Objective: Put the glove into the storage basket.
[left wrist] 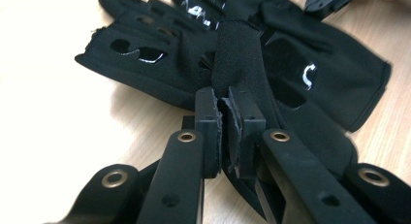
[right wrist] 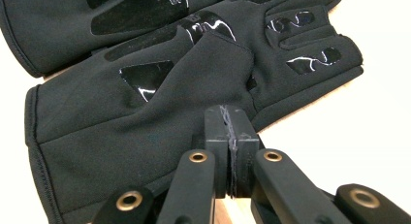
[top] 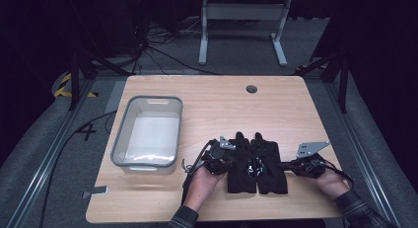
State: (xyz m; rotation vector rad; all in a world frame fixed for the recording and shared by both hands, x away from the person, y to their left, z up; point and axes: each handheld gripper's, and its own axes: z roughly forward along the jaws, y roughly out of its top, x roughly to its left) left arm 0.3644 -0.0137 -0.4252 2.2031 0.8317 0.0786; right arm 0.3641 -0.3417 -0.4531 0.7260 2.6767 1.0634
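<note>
Pinching only thin cloth is, in my judgement, the main risk from here; each gripper has a small fold rather than a solid part of a glove, so a quick pull or lift could let the fabric slide out between the jaws, and because the two gloves lie edge to edge, dragging one could carry the other along or bunch them together. On the high view I see a pale wooden table [top: 217, 104] with two black gloves lying flat and side by side near my edge, fingers pointing away; the left glove [top: 241, 164] has my left gripper [top: 227, 156] at its outer edge, and the right glove [top: 270, 166] has my right gripper [top: 286, 165] at its outer edge; my hands come in from below. On the left gripper view the jaws are clenched on a raised tab of black fabric, seemingly the thumb, which stands up between them. On the right gripper view the jaws are pressed together with a thin line of cloth caught in the seam, the glove spreading away beyond them. A grey plastic bin [top: 148, 132] sits well apart to the left, apparently empty.
</note>
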